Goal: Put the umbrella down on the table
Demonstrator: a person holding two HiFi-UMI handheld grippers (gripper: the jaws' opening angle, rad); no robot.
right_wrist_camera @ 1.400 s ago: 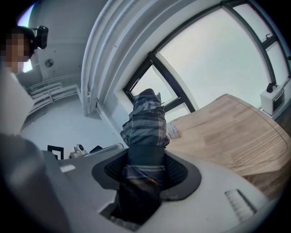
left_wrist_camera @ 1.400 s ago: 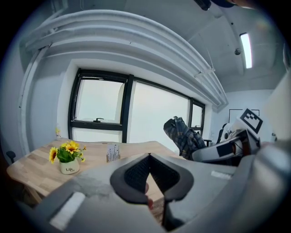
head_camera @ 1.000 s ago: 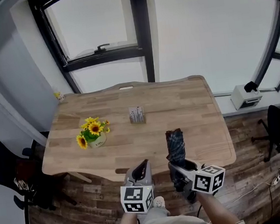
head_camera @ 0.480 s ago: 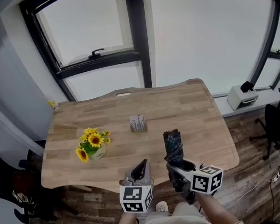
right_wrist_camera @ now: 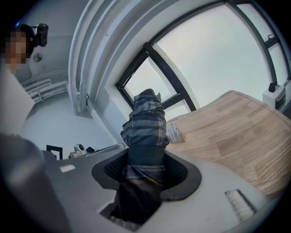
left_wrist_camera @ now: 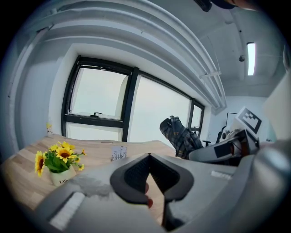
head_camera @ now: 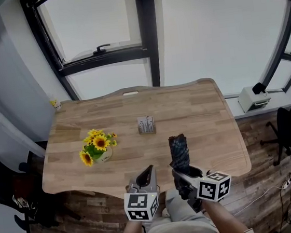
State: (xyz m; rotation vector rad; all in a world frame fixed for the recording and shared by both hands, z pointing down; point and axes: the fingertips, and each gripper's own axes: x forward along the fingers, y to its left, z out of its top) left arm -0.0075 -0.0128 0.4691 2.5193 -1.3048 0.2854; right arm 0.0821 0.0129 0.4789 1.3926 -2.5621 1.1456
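The fingers [right_wrist_camera: 184, 175] of your right gripper [right_wrist_camera: 145, 159] are clamped on the folded umbrella [right_wrist_camera: 145, 123], with plaid fabric bunched between them. The fingers of your left gripper [left_wrist_camera: 148, 157] are closed tip to tip on nothing.

The umbrella juts forward over the near right part of the worktop [head_camera: 202, 107] and seems not yet to rest on it. Carry it further in so the rear end clears the near edge. Lower it until its length lies flat on bare wood, and only then loosen your grip. The card stand [head_camera: 146, 125] and sunflower pot [head_camera: 99, 147] sit apart to the left, so stay on this side.
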